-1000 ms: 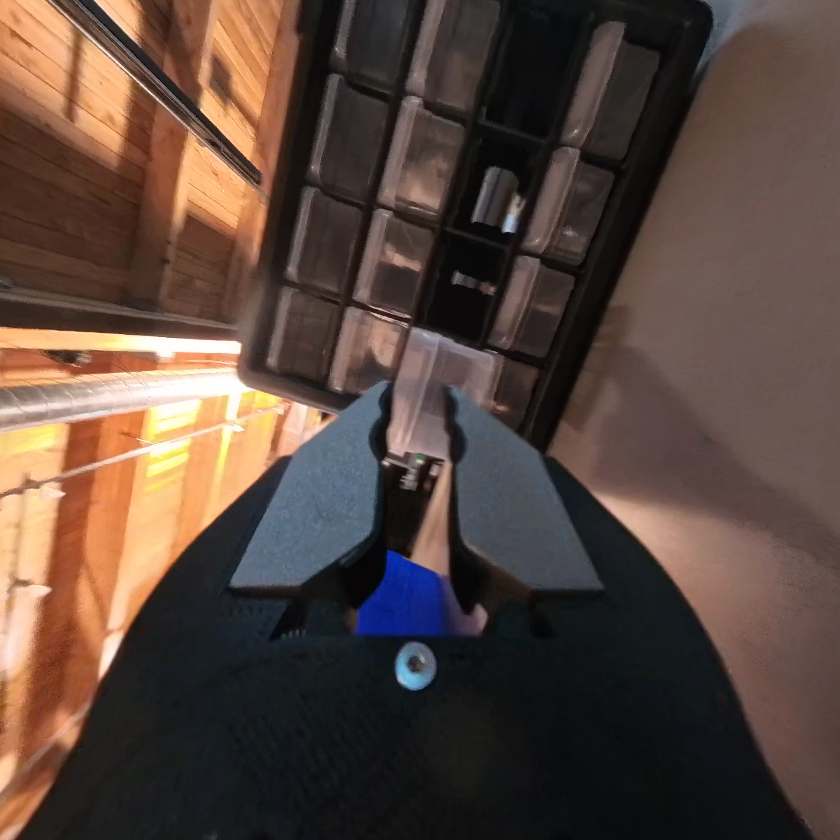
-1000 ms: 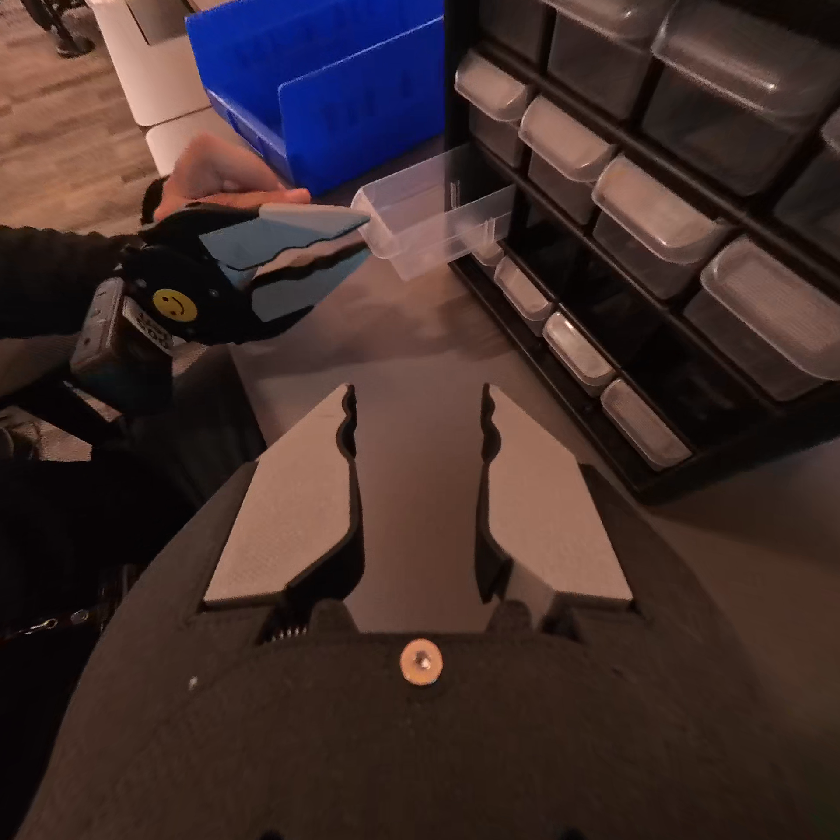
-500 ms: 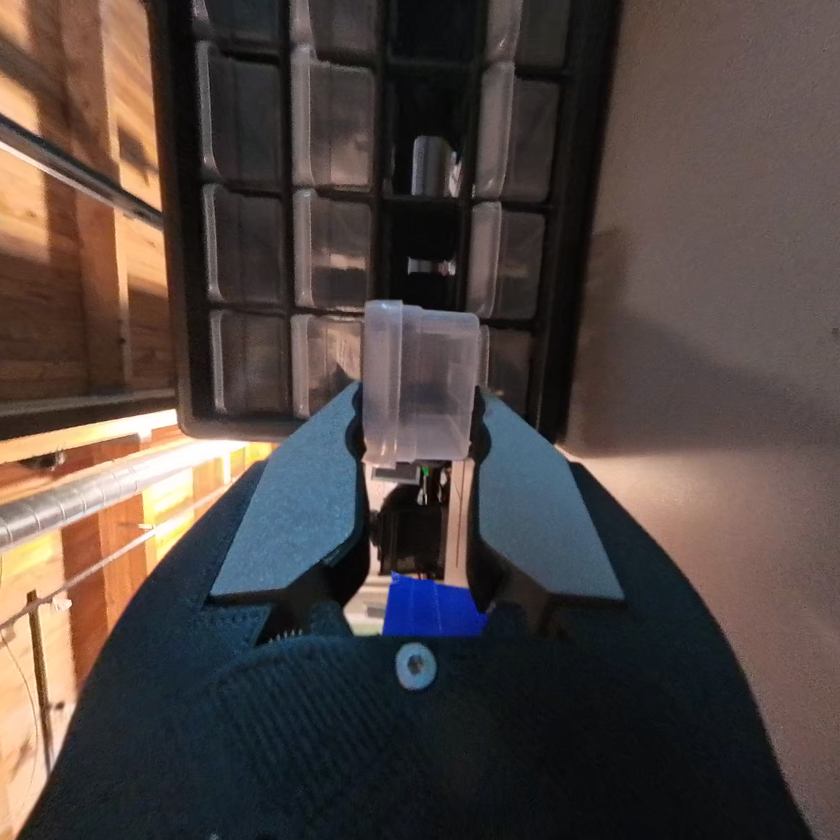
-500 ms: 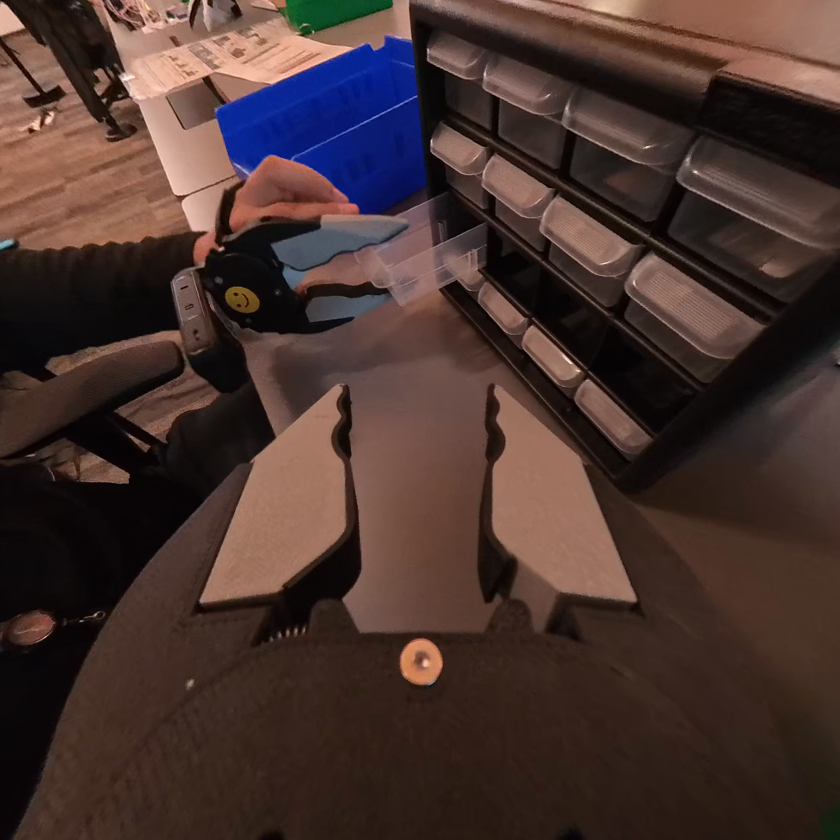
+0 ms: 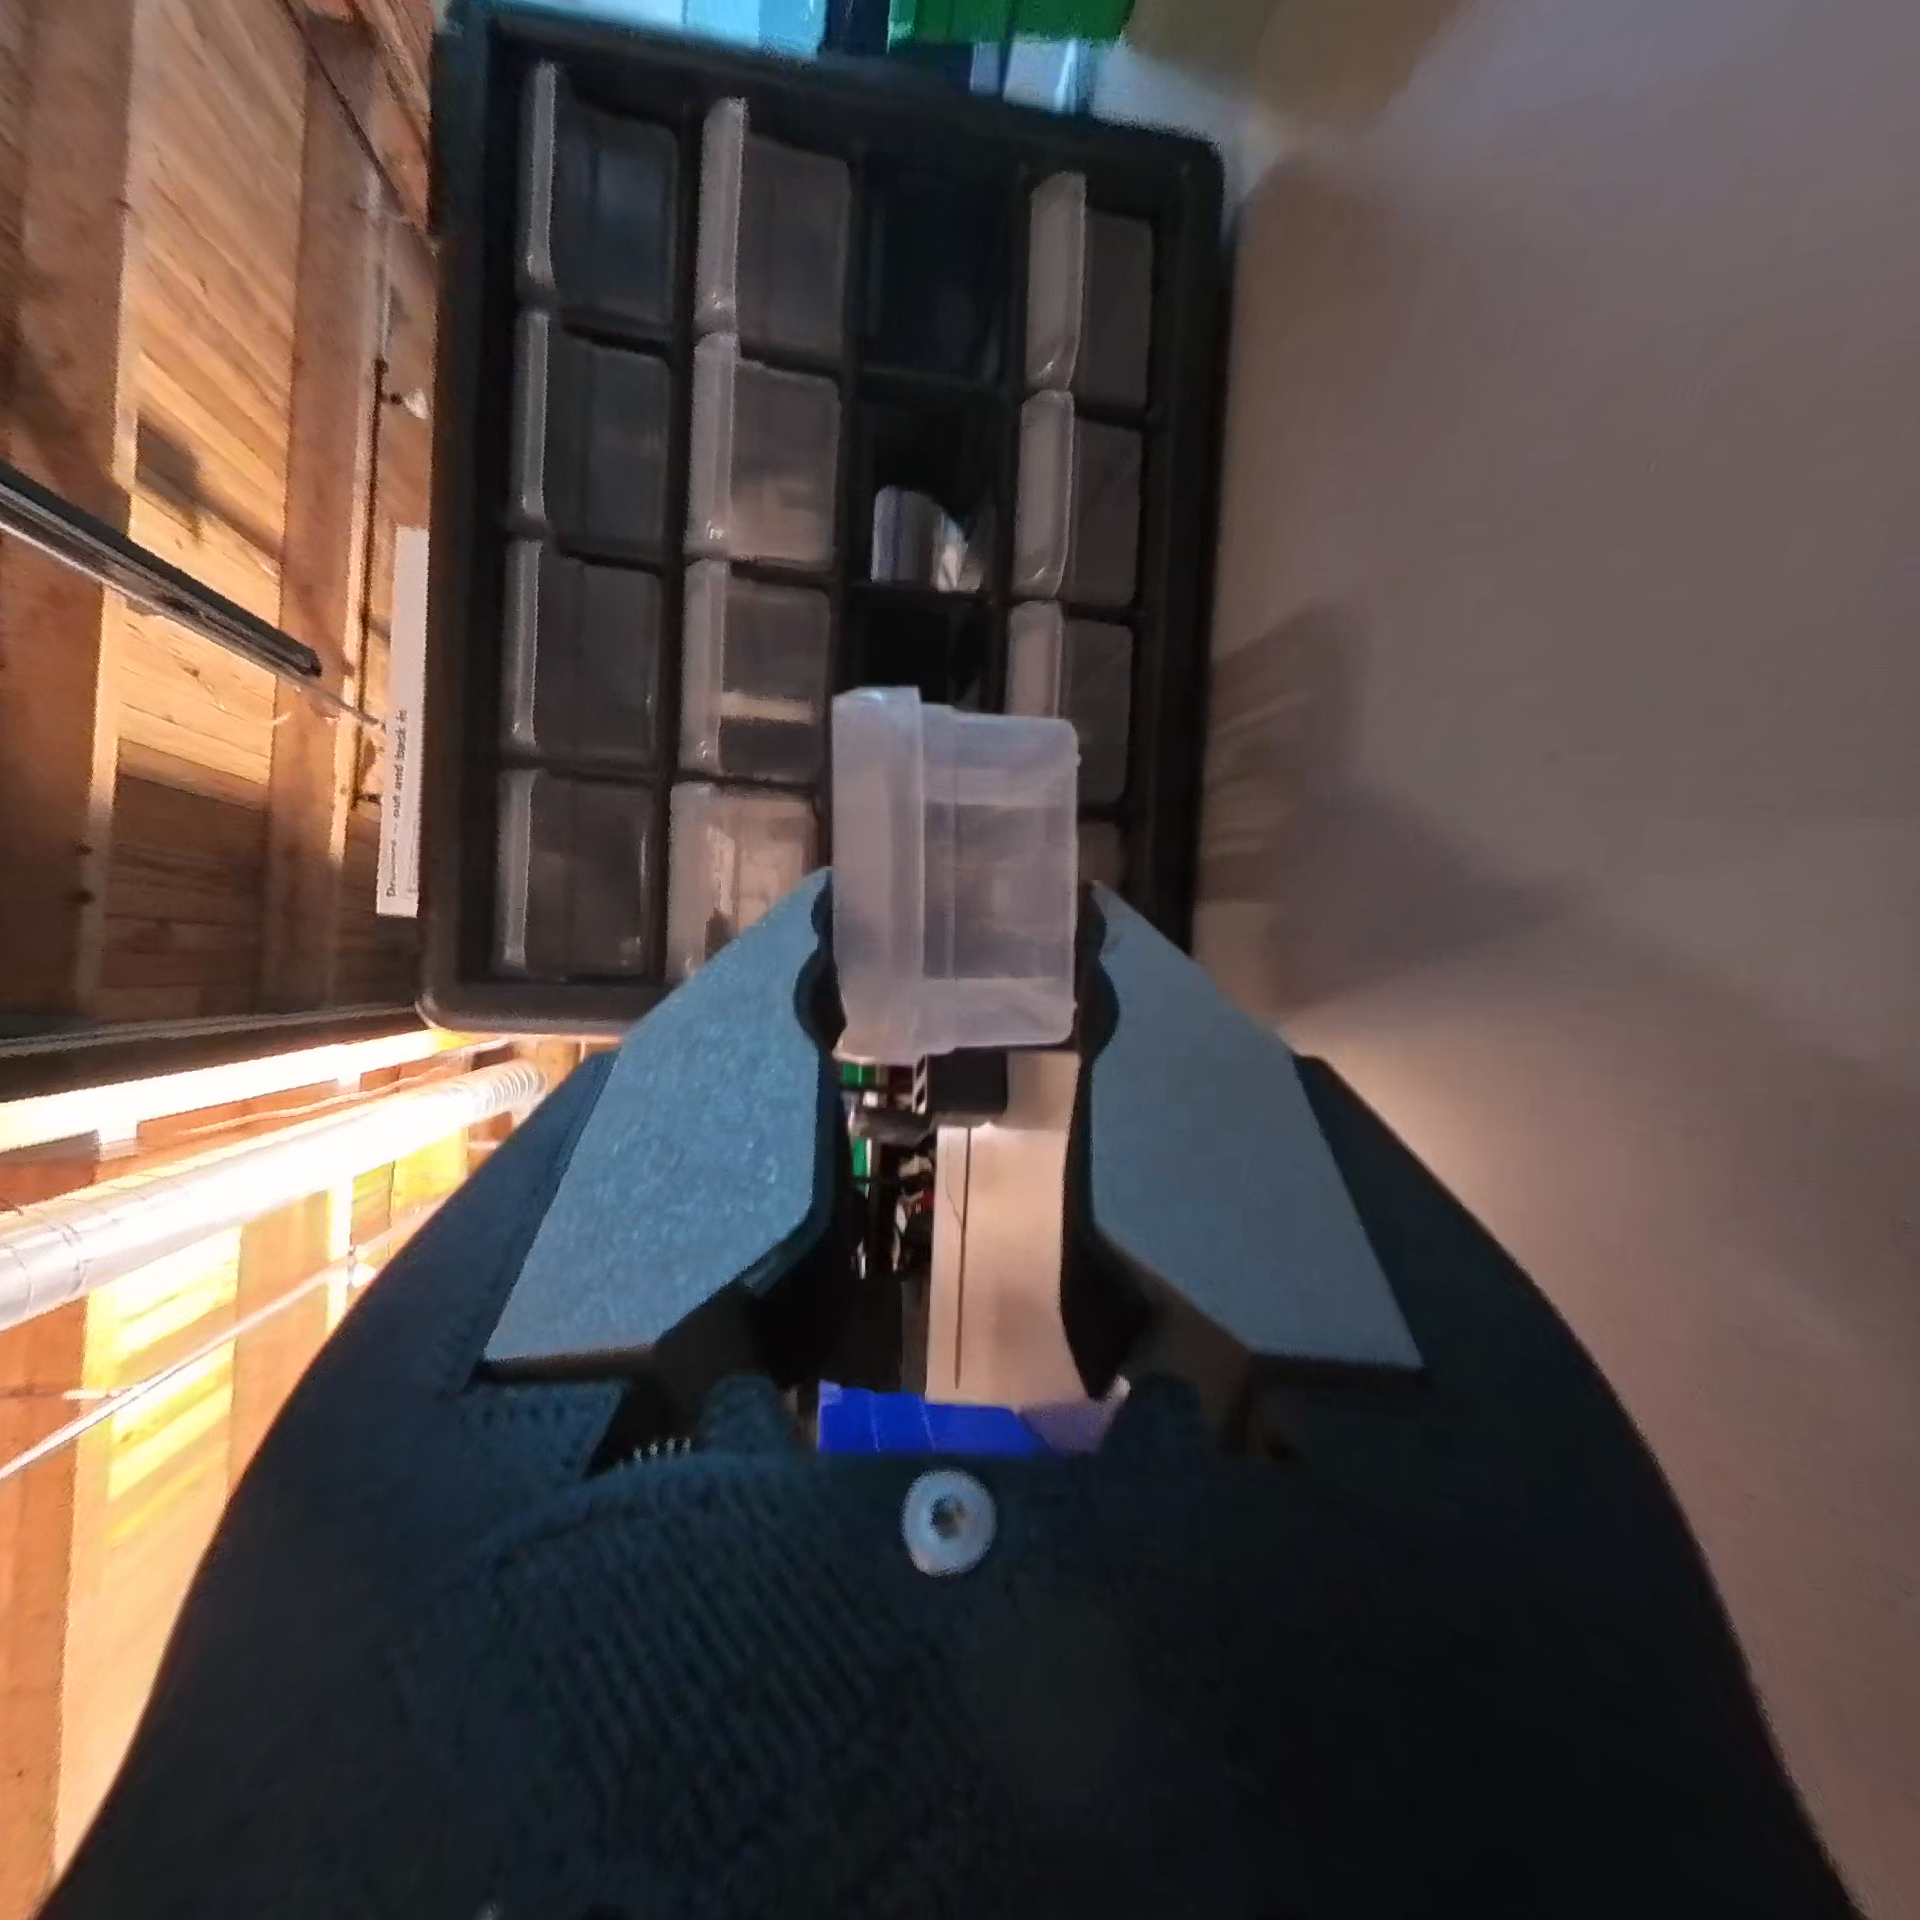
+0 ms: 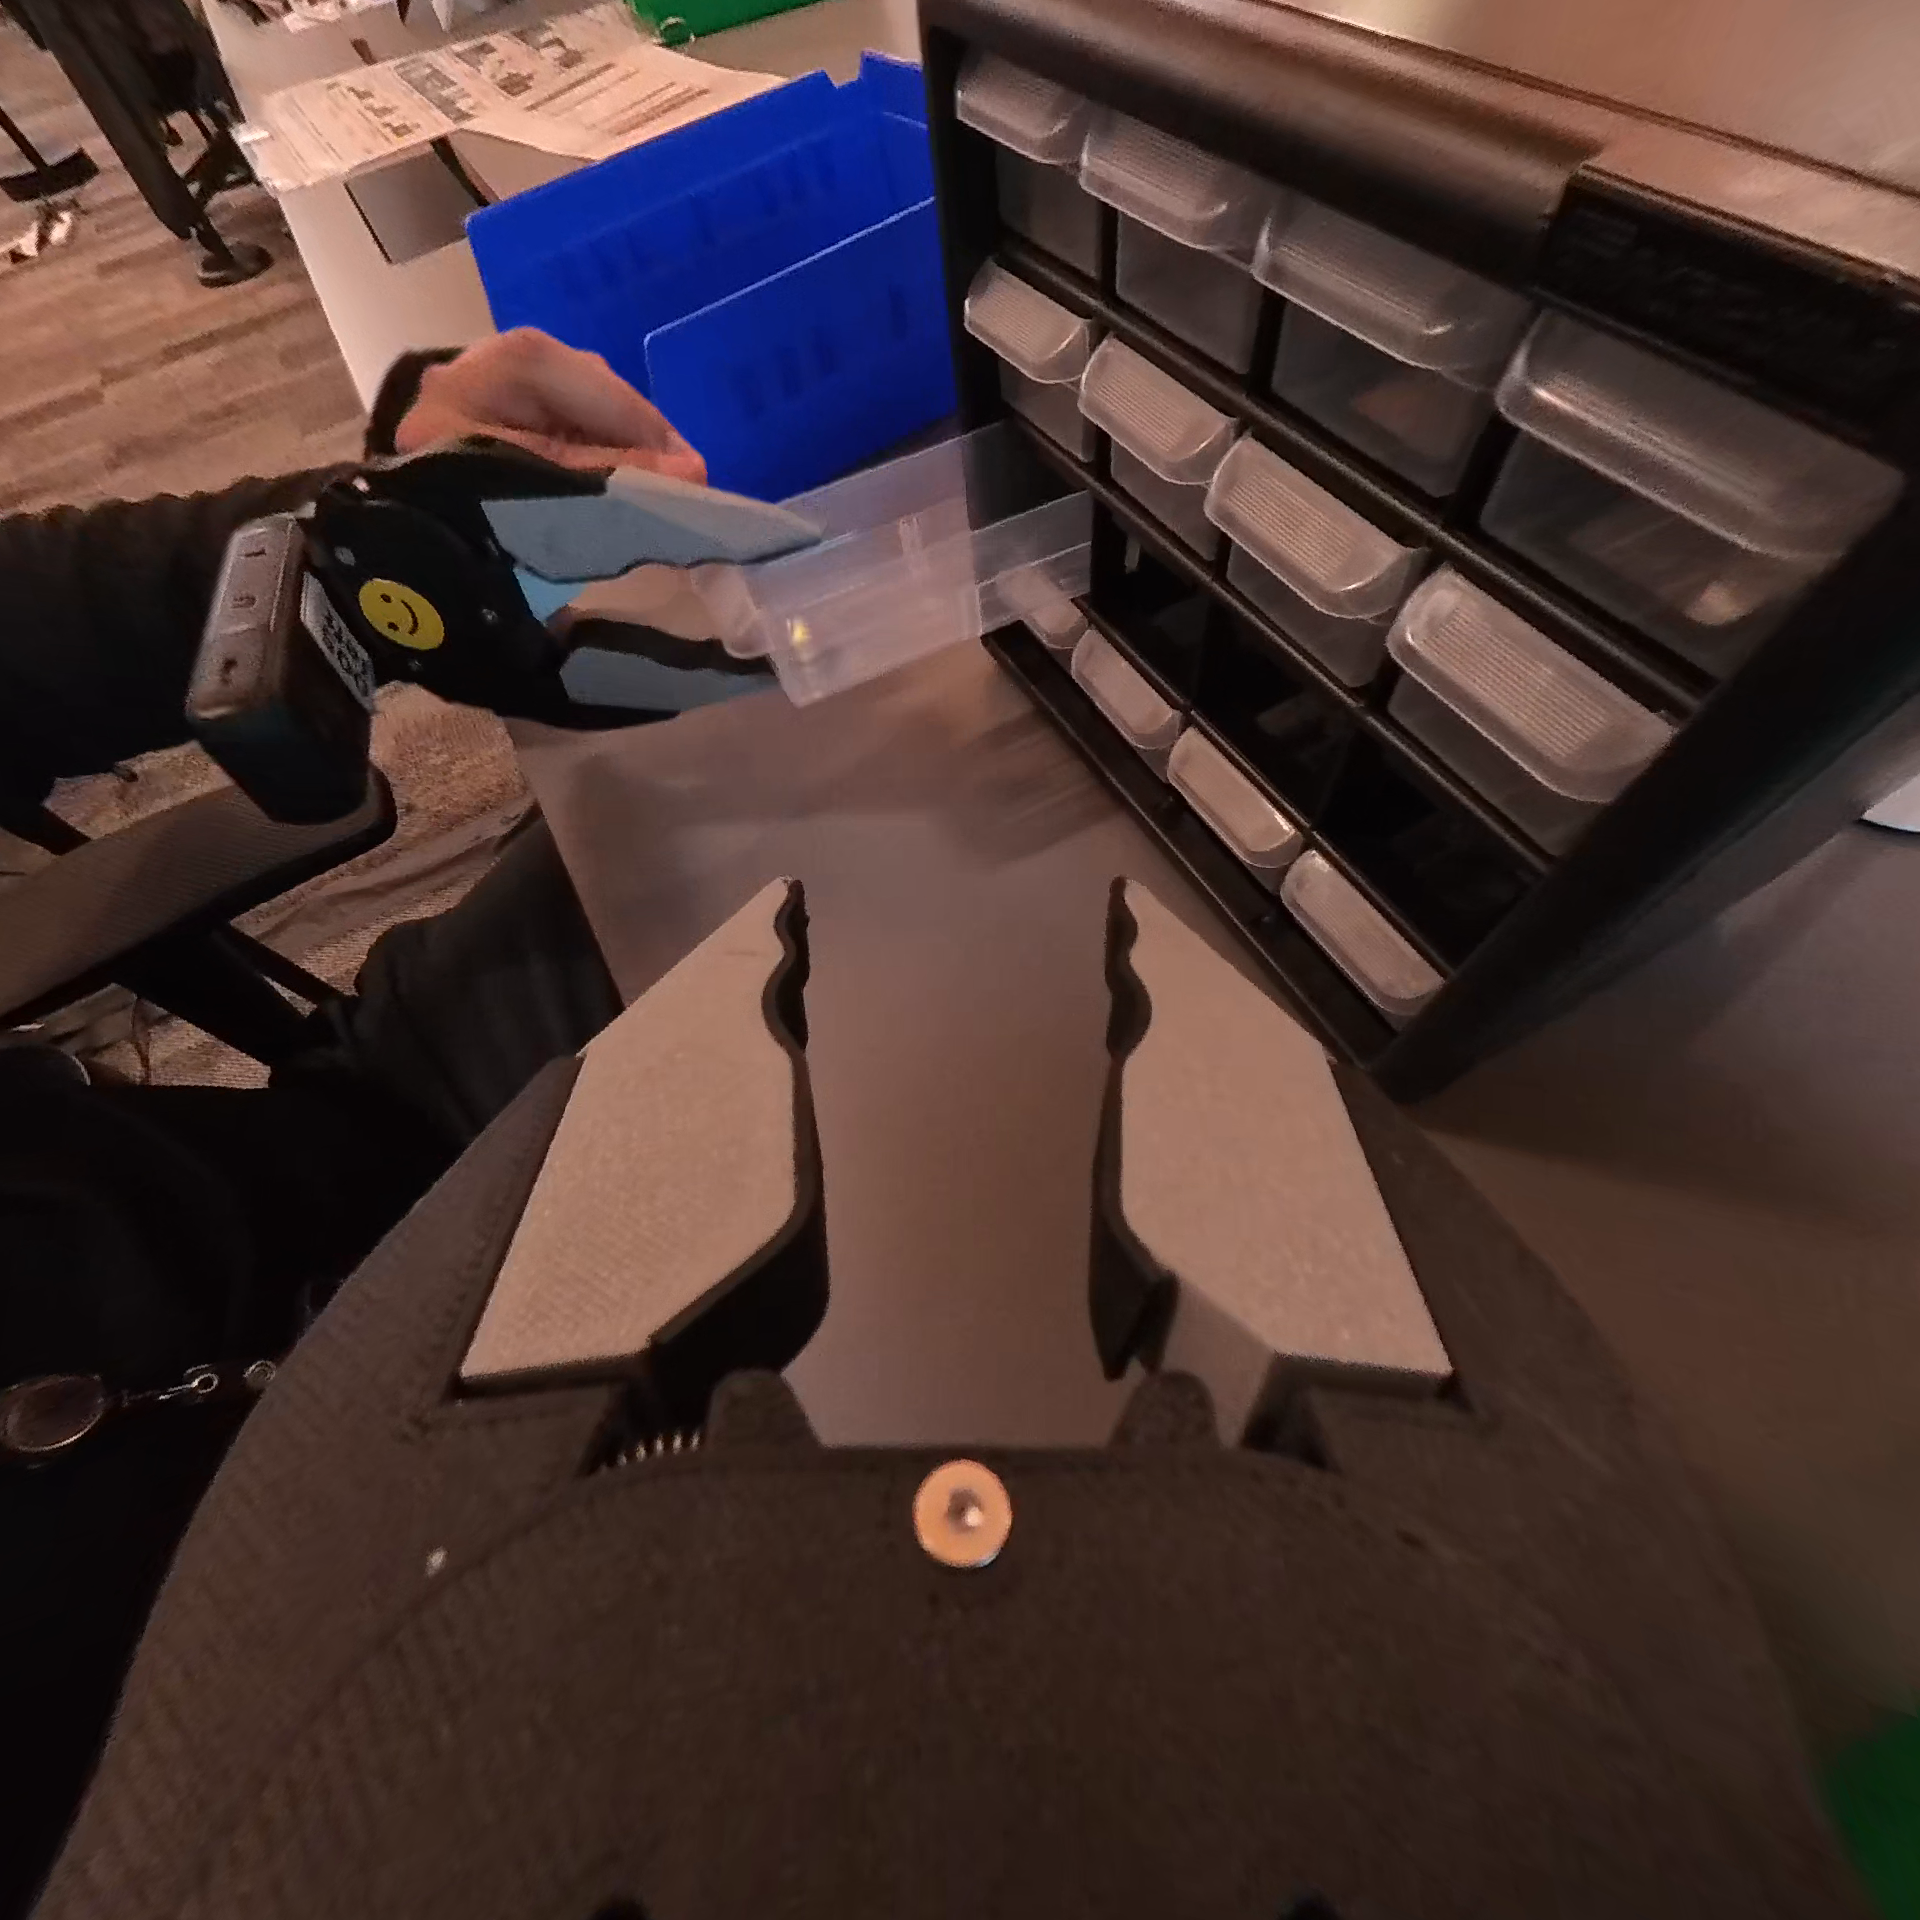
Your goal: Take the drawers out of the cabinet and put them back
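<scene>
A black cabinet (image 6: 1714,270) of clear plastic drawers stands on the table; it also shows in the left wrist view (image 5: 457,540), which is rolled sideways. My left gripper (image 5: 956,935) is shut on a clear drawer (image 5: 951,873), held by its front end. In the right wrist view the left gripper (image 6: 758,603) holds that drawer (image 6: 894,582) level, its far end at the cabinet's left column by the third row. Several slots (image 6: 1278,717) in that row are dark and empty. My right gripper (image 6: 956,914) is open and empty above the table, in front of the cabinet.
A blue bin (image 6: 727,301) stands left of the cabinet. Behind it is a white unit with papers (image 6: 457,94) on top. A person's dark sleeve (image 6: 104,592) and a chair (image 6: 156,894) are at the left. The grey table (image 6: 935,831) lies bare in front of the cabinet.
The left gripper has carried the drawer toward the cabinet's left column and levelled it. The right gripper has pulled back and up, so more of the cabinet shows.
</scene>
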{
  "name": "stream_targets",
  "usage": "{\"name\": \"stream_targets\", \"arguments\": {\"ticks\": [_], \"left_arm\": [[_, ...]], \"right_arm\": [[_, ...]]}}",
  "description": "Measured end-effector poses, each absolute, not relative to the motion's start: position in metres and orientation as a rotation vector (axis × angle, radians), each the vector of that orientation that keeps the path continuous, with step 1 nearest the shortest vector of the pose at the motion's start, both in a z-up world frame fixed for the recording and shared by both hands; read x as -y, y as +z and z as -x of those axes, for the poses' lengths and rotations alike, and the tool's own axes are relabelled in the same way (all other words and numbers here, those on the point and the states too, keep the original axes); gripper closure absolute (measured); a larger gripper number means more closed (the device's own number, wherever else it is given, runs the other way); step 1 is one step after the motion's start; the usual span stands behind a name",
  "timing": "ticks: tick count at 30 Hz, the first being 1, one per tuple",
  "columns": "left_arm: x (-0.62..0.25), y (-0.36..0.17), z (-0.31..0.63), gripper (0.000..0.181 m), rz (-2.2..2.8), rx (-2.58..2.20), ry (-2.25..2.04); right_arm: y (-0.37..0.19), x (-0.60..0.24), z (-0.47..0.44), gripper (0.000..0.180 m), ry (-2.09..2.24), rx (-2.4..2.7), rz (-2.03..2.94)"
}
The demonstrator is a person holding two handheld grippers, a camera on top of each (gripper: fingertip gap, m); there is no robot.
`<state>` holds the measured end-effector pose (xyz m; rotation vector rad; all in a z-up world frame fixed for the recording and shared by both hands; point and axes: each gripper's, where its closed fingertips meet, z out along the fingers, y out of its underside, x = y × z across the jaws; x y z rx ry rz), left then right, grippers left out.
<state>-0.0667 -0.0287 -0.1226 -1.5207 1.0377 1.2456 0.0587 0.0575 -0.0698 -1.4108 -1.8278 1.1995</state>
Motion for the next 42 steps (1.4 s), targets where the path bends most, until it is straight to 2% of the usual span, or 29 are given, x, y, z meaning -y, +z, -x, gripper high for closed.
{"name": "stream_targets", "arguments": {"ticks": [8, 13, 17, 26, 31, 33, 36, 42], "left_arm": [[0.028, -0.116, 0.056, 0.142, 1.725, -0.869, 0.977], [0.037, -0.146, 0.041, 0.144, 1.631, -0.998, 1.239], [0.046, -0.150, 0.032, 0.144, 1.563, -1.146, 1.228], [0.047, -0.115, 0.006, 0.148, 1.791, -0.914, 0.641], [0.046, -0.136, -0.002, 0.155, 1.828, -0.879, 0.559], [0.050, -0.138, -0.005, 0.166, 1.788, -0.953, 0.620], [0.057, -0.144, -0.007, 0.166, 1.778, -1.116, 0.709], [0.099, -0.165, -0.053, 0.166, 1.757, -1.524, 0.370]], "right_arm": [[-0.069, -0.058, -0.059, 0.124, 1.191, 1.816, 1.410], [-0.069, -0.057, -0.060, 0.124, 1.205, 1.824, 1.407], [-0.072, -0.044, -0.064, 0.124, 1.246, 1.902, 1.359], [-0.092, -0.027, -0.057, 0.124, 1.183, 2.019, 1.331], [-0.091, -0.024, -0.057, 0.124, 1.187, 2.023, 1.311], [-0.089, -0.023, -0.058, 0.124, 1.187, 2.021, 1.283], [-0.088, -0.018, -0.059, 0.124, 1.210, 2.041, 1.251], [-0.083, 0.018, -0.075, 0.125, 1.232, 2.191, 1.023]]}}
